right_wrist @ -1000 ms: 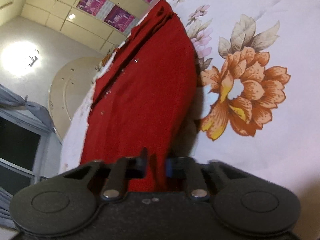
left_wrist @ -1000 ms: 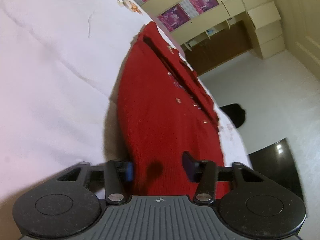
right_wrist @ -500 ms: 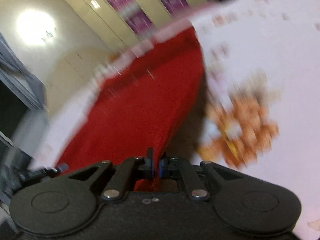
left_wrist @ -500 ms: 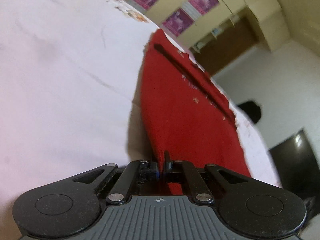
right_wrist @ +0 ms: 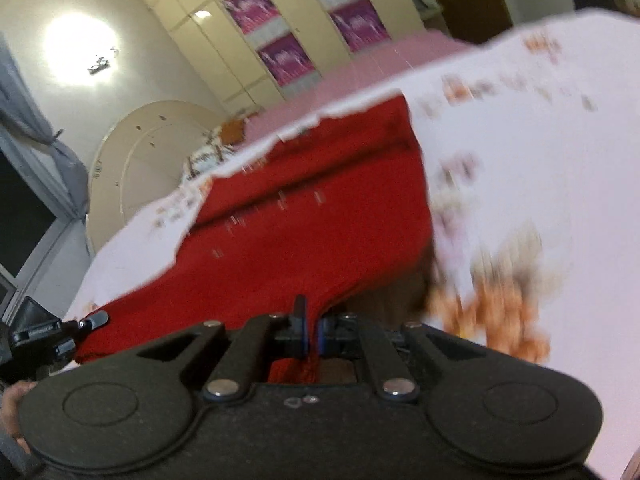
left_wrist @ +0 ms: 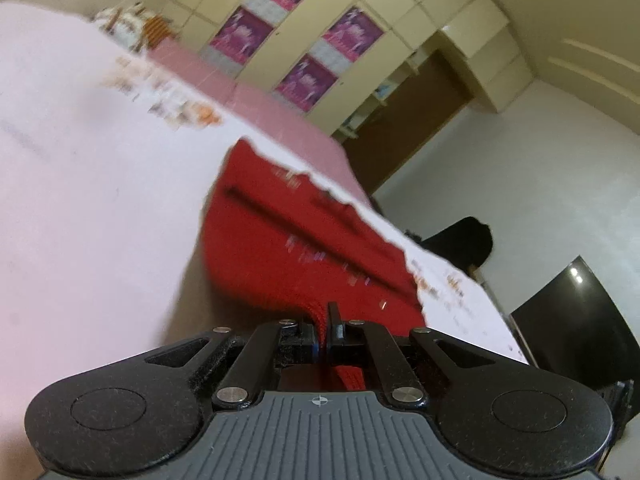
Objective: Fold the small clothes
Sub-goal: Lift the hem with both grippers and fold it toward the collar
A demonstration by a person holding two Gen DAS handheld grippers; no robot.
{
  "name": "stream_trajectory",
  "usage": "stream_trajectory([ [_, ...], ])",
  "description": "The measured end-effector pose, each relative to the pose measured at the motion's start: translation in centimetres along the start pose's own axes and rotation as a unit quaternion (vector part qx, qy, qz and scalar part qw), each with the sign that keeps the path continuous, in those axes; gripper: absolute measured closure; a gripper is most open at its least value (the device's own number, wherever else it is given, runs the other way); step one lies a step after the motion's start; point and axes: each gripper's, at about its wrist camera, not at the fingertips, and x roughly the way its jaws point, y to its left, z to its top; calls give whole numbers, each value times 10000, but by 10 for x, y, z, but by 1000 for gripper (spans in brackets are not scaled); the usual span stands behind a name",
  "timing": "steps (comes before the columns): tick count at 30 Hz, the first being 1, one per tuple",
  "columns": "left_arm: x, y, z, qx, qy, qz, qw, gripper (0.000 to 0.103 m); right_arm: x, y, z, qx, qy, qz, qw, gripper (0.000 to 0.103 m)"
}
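The red knitted cardigan (left_wrist: 304, 248) is lying lengthwise on a bed covered with a white floral bedsheet (left_wrist: 88, 184), its far end still resting on the sheet while its near hem is hanging clear of it, with a shadow showing beneath the raised edge.

The left tool (left_wrist: 327, 330) is clamping the near hem, jaws drawn together with a pinch of red knit standing up between the pads. The right tool (right_wrist: 311, 330) is gripping the same hem at the opposite corner, jaws likewise drawn in on a fold of the knit. In the right wrist view the left tool (right_wrist: 86, 320) is also showing at the frame edge beside the hem.

Handling assessment: the garment is behaving as a soft, limp, fairly light textile. It is sagging between the two grips and draping from them, so it is offering no stiffness of its own. The ribbed knit is likely giving the pads good friction, though a thin pinch could be pulling loose under a sharp tug. Small pale studs or buttons (right_wrist: 282, 200) are dotting the front; their exact nature is blurred.

Grip placement: the two hem corners, held well apart, are judged the right hold for carrying the hem over toward the collar end, keeping the edge taut and square.
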Motion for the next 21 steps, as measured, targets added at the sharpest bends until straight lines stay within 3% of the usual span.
stream_trajectory([
  [7, 50, -11, 78, 62, -184, -108, 9998, 100, 41, 5, 78, -409, -151, -104, 9990, 98],
  [13, 119, -17, 139, 247, 76, 125, 9996, 100, 91, -3, 138, -194, -279, 13, 9994, 98],
  [21, 225, 4, 179, 299, 577, 614, 9960, 100, 199, -54, 185, 659, 198, 82, 9976, 98],
])
